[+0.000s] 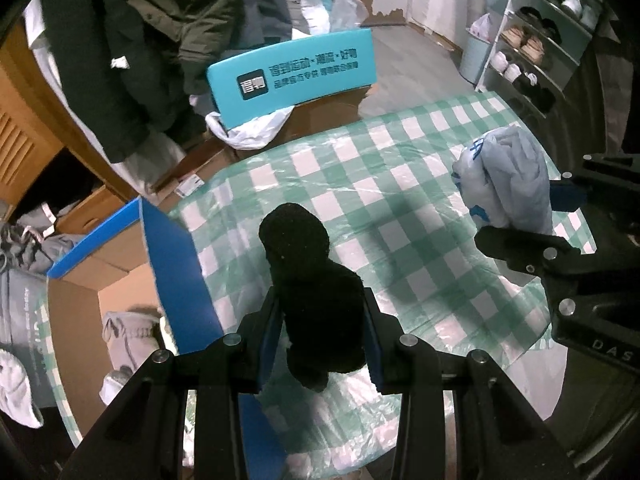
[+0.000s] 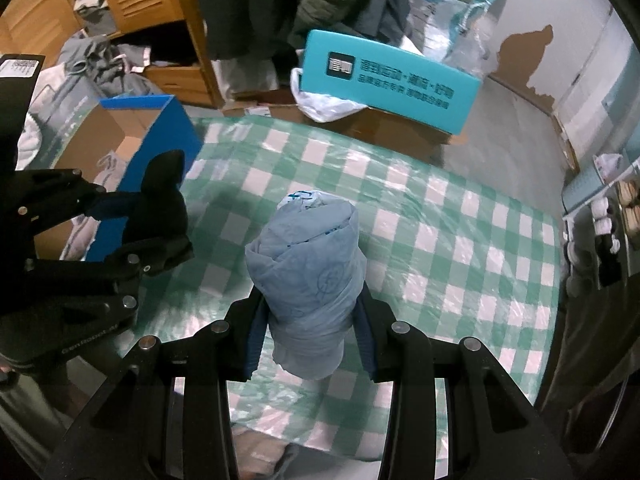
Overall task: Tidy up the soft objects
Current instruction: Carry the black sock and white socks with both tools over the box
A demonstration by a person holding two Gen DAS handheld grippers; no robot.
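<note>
Grippers clamp a black sock (image 1: 316,280) and a blue roll (image 2: 308,276).

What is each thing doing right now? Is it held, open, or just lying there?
Left hand-held gripper: shut on the black fuzzy roll.
Black fuzzy roll: held up above the checked cloth.
Right hand-held gripper: shut on the light blue bundle.
Light blue bundle: rolled up, held above the cloth.
Blue cardboard box: open at the top, clothes inside.
Checked cloth: spread flat under clear plastic.
</note>
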